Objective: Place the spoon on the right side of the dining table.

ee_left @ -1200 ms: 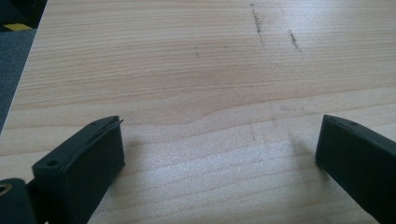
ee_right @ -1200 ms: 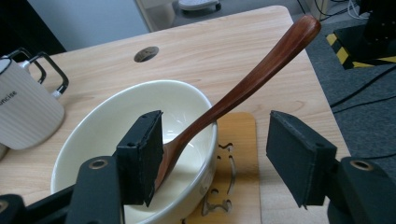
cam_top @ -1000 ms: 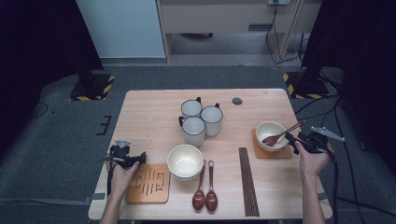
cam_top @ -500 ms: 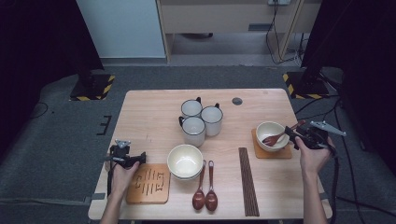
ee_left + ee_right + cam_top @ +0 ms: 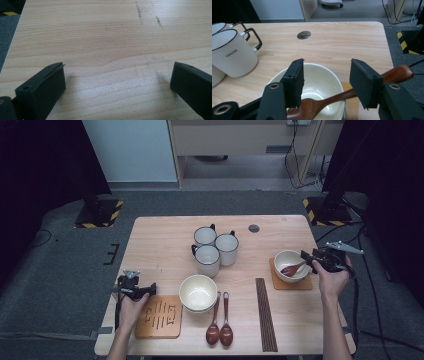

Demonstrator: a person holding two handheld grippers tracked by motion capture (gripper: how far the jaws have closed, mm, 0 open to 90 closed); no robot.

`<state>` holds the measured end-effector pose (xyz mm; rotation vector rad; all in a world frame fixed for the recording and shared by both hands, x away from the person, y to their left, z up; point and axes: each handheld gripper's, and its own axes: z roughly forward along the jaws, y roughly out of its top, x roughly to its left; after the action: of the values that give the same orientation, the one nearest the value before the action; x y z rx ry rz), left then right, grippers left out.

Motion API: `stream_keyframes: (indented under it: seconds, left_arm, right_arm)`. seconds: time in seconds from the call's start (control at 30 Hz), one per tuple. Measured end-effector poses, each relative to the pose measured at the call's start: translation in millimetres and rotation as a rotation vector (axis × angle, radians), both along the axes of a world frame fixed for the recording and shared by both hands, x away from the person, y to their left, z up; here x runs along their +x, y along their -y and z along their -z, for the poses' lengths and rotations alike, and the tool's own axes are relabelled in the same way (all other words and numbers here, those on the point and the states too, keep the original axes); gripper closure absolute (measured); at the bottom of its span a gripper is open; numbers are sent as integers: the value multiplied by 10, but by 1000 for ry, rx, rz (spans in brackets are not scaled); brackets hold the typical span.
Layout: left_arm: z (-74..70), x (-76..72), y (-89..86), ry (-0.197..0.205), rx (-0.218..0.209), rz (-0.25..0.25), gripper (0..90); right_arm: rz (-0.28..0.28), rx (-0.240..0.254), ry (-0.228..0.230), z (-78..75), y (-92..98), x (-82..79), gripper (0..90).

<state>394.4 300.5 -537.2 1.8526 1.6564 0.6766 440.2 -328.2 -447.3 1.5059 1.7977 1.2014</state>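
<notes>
The right gripper (image 5: 309, 261) hovers at the right rim of the cream bowl (image 5: 289, 260) on its wooden coaster (image 5: 305, 283), jaws apart and pressing on nothing, having just closed a little. The dark wooden spoon (image 5: 329, 98) lies in that bowl, its scoop inside and its handle over the rim past the right jaw (no pad touches it). The left gripper (image 5: 150, 290) rests wide open over bare table (image 5: 105, 37) beside the slotted wooden trivet (image 5: 159, 316)
</notes>
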Motion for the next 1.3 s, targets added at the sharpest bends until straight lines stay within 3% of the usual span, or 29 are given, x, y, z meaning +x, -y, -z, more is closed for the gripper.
stream_keyframes:
  seconds: [0.53,0.93,1.3]
  left_arm:
    - [0,0,0,0,0,0,0]
    - [0,0,0,0,0,0,0]
    - [0,0,0,0,0,0,0]
  right_arm:
    - [4,-18,-84,128,-46,252,427]
    - [11,-30,-103,200,5,221,424]
    - [7,-45,-107,215,15,74,418]
